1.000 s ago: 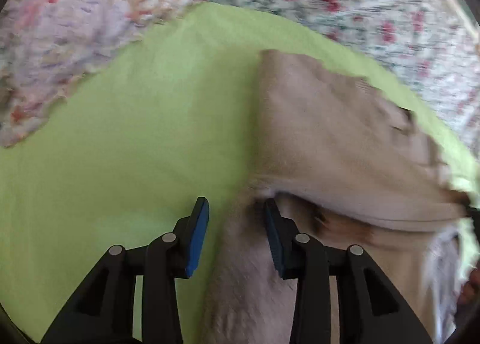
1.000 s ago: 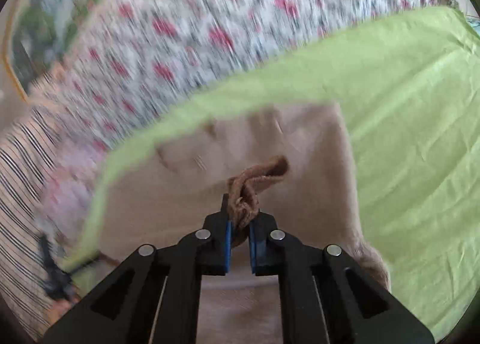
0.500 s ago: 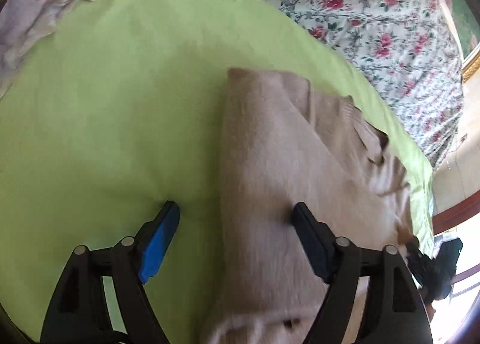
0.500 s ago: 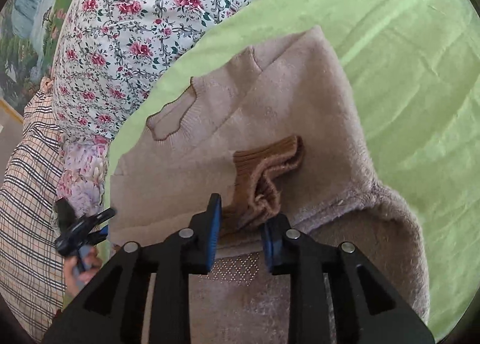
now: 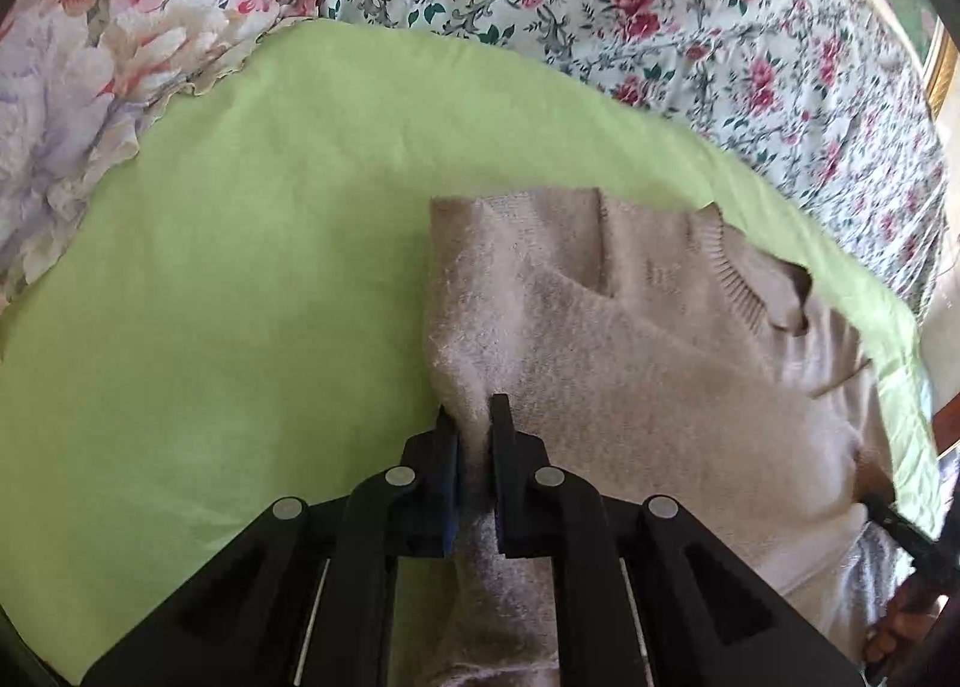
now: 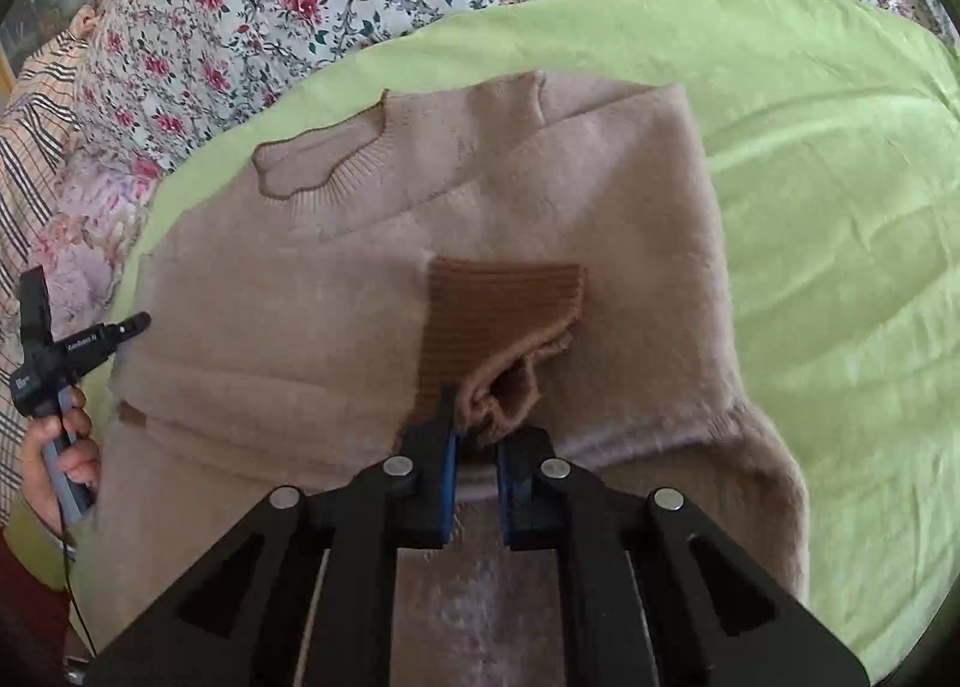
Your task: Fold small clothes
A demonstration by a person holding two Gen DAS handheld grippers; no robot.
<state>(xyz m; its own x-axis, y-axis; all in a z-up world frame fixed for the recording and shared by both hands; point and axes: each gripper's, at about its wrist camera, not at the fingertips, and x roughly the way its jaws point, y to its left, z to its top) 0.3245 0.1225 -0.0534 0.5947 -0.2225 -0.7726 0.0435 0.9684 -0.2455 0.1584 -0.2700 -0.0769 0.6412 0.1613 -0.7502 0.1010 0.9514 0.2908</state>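
A small beige knit sweater (image 5: 630,339) lies partly folded on a lime-green sheet (image 5: 240,297). My left gripper (image 5: 474,417) is shut on the sweater's folded left edge. In the right wrist view the sweater (image 6: 360,291) shows its ribbed neckline (image 6: 318,171) at the far left and a darker brown ribbed cuff (image 6: 498,309) folded onto its middle. My right gripper (image 6: 477,429) is shut on the near edge of that cuff. The other hand and its gripper handle (image 6: 54,363) show at the left edge.
A floral bedspread (image 5: 690,9) covers the bed beyond the green sheet (image 6: 840,207). A pastel flowered pillow (image 5: 90,57) lies at the far left. A checked cloth (image 6: 30,117) lies at the left edge of the right wrist view.
My left gripper was wide open astride the sweater's edge half a second ago and has closed on it. My right gripper, open around the cuff then, has closed on the cuff's near edge.
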